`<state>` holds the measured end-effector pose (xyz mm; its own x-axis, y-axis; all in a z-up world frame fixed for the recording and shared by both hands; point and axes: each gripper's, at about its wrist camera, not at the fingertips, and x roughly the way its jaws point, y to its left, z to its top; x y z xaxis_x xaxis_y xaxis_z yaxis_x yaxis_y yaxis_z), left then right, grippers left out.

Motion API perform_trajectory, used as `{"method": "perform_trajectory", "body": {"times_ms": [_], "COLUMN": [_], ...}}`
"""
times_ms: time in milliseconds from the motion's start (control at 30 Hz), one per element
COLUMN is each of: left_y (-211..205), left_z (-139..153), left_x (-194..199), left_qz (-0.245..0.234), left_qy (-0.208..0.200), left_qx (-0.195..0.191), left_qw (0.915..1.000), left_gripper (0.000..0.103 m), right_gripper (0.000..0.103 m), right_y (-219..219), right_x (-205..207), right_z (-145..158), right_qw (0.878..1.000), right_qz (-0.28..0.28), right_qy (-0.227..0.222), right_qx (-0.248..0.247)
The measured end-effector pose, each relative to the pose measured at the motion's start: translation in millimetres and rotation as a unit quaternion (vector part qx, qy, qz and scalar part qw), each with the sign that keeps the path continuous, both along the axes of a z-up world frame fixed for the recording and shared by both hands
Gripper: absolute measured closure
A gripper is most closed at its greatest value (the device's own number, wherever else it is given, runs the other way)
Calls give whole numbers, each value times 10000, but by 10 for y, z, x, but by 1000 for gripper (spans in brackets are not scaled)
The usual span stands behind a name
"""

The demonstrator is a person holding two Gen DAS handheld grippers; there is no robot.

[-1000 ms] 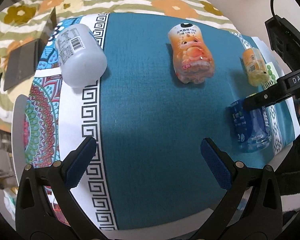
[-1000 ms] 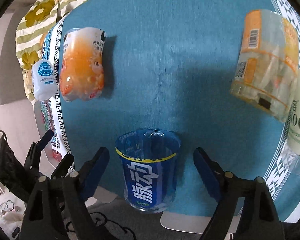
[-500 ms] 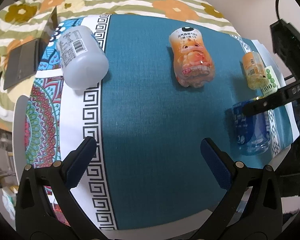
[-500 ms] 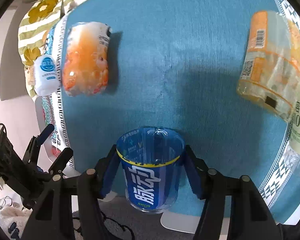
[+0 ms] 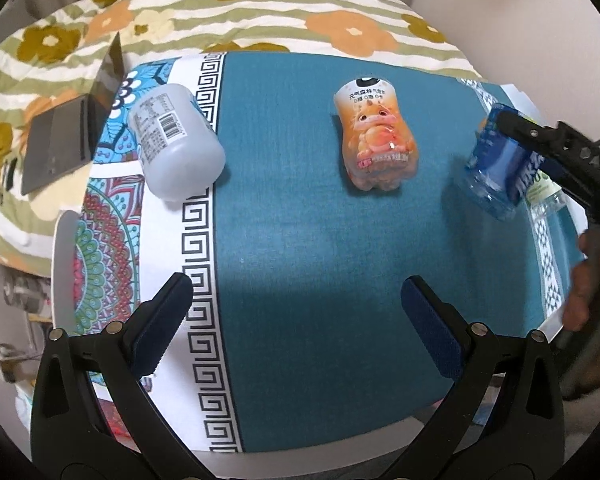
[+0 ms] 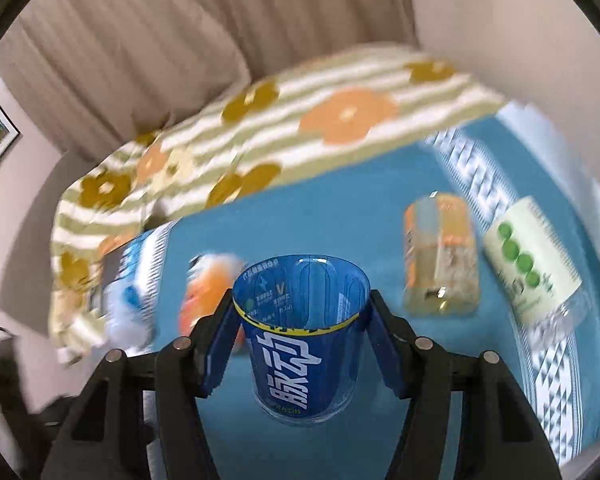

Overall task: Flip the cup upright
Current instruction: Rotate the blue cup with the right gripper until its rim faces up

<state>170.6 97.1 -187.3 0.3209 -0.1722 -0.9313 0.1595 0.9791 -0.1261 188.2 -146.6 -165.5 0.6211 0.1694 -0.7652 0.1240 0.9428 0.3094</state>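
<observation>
From my left camera, the white bottle (image 5: 176,142) lies on the surface (image 5: 300,240) at far left, the orange bottle (image 5: 376,140) mid-back, and the cup (image 5: 496,168) sits lifted at right between the right gripper (image 6: 302,344) jaws, its opening facing away from my right camera.

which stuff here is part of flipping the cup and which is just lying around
In the job:
- blue cup
- right gripper, shut on the cup and holding it off the cloth

Lying about:
- orange cartoon bottle
- white bottle
- clear orange-label bottle
- green-dot bottle
- laptop
</observation>
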Motion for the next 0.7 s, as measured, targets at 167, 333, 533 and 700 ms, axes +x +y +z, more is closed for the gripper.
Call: {"method": "perform_trajectory", "body": {"times_ms": [167,333,533,700], "left_y": [24,0,-77,-114], "left_z": [-64,-138,-135,-140], "left_x": [-28,-66,-125,-149], "left_qz": [2,-36,-111,-120], "left_qy": [-1,41,12,26], "left_qx": [168,149,124,96], "left_qw": [9999,9999,9999,9999], "left_gripper": [0,0,0,0], "right_gripper": [45,45,45,45], "right_y": [39,128,163,202], "right_x": [-73,-152,-235,-302], "right_z": [-115,-151,-223,-225], "right_qw": [9972,9929,9929,9931], "right_qz": [-192,-178,-86,74], "right_qy": [-626,-957,-929,-823], "right_qx": [-348,-686,-735,-833]}}
